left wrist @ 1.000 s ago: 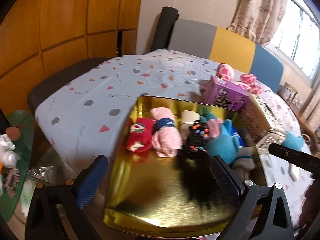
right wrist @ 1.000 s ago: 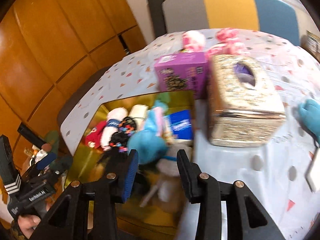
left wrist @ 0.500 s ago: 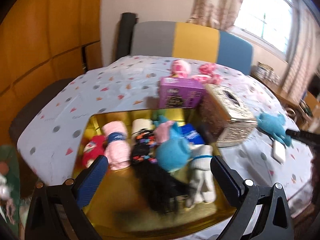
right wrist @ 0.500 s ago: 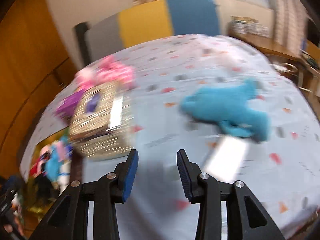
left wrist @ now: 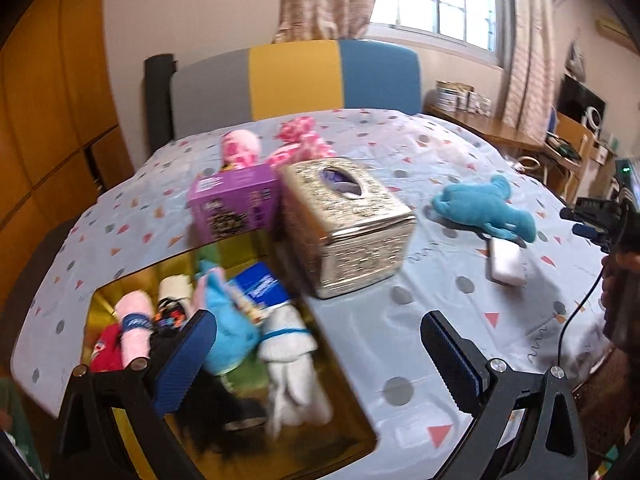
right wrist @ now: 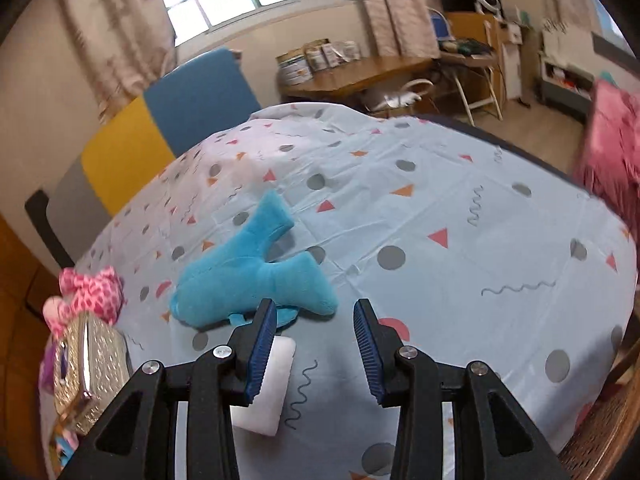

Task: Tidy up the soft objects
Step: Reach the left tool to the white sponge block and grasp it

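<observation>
1. Blue plush toy [right wrist: 248, 276]: fuzzy, soft, limbs splayed, flat on the tablecloth [right wrist: 440, 208], well apart from the tray, just beyond the right gripper's tips; also seen from the left wrist [left wrist: 484, 210]
2. Beside it, a white block [right wrist: 266, 384], smooth, rounded corners, partly hidden behind the right gripper's left finger
3. Tablecloth thin, pale, creased, printed with dots, triangles and squiggles
4. Gold tray [left wrist: 332, 412]: shiny, mirror-like, rectangular, at the near table edge; inside, a row of rolled soft items: red [left wrist: 106, 354], pink [left wrist: 134, 328], cream [left wrist: 174, 286], a blue plush [left wrist: 228, 332], a white fluffy bundle with a blue band [left wrist: 288, 356], a black furry piece [left wrist: 220, 412]
5. Embossed metallic tissue box [left wrist: 346, 224] just beyond the tray, a purple carton [left wrist: 236, 204] touching its side, pink spotted plush [left wrist: 276, 146] behind both
6. Right gripper [right wrist: 316, 344]: angled down over the cloth, jaws partly apart, nothing between the ribbed blue pads; at the right edge of the left view, held in a hand [left wrist: 622, 284]
7. Left gripper [left wrist: 316, 356]: angled down over the tray's right edge, jaws spread wide, empty
</observation>
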`<state>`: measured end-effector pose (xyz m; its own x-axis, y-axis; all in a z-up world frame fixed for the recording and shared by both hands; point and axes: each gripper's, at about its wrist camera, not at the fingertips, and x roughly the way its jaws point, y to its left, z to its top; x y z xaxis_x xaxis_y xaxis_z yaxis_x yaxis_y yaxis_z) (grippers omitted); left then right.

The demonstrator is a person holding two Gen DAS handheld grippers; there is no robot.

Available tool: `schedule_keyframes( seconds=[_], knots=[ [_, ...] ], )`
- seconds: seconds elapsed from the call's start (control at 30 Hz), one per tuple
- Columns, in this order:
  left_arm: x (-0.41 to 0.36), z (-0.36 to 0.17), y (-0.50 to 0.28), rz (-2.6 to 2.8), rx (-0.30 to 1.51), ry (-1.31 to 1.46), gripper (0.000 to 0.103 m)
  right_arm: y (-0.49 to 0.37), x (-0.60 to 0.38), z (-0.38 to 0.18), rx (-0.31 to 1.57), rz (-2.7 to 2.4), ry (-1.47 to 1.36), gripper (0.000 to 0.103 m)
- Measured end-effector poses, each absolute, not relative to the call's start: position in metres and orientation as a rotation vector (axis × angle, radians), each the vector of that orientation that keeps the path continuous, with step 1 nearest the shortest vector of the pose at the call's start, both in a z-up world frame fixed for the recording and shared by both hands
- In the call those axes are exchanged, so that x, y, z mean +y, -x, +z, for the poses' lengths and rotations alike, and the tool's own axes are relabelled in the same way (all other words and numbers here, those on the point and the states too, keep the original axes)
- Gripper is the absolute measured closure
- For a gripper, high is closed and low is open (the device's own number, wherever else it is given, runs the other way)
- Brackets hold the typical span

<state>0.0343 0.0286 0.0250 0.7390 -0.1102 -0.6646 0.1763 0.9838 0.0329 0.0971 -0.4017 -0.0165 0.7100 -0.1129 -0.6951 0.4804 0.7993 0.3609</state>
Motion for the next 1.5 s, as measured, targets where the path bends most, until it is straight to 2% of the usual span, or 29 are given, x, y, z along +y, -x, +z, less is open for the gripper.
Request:
schedule_keyframes(
  seconds=[0.63,0.83,1.0,1.2,1.3,1.5],
  knots=[
    [-0.1,0.003,-0.07,-0.369,0.757,-0.261,0.003,-0.086,-0.418,-0.026,0.687,-0.319,-0.749,0.063],
    [-0.129,-0.014,-0.095,-0.438,0.832,-0.252,0.018,-0.082,-0.425,-0.027,0.665,-0.323,-0.795,0.063],
    [-0.163,-0.026,-0.115,-0.514,0.869,-0.263,0.024,-0.084,-0.427,-0.031,0.678,-0.304,-0.828,0.063],
    [-0.217,-0.042,-0.132,-0.633,0.889,-0.313,0.024,-0.086,-0.425,-0.031,0.682,-0.274,-0.833,0.063],
    [-0.243,-0.053,-0.142,-0.656,0.902,-0.344,0.017,-0.087,-0.424,-0.032,0.685,-0.261,-0.837,0.063],
    [-0.275,-0.078,-0.17,-0.626,0.968,-0.38,0.016,-0.09,-0.423,-0.035,0.699,-0.236,-0.852,0.063]
  ],
)
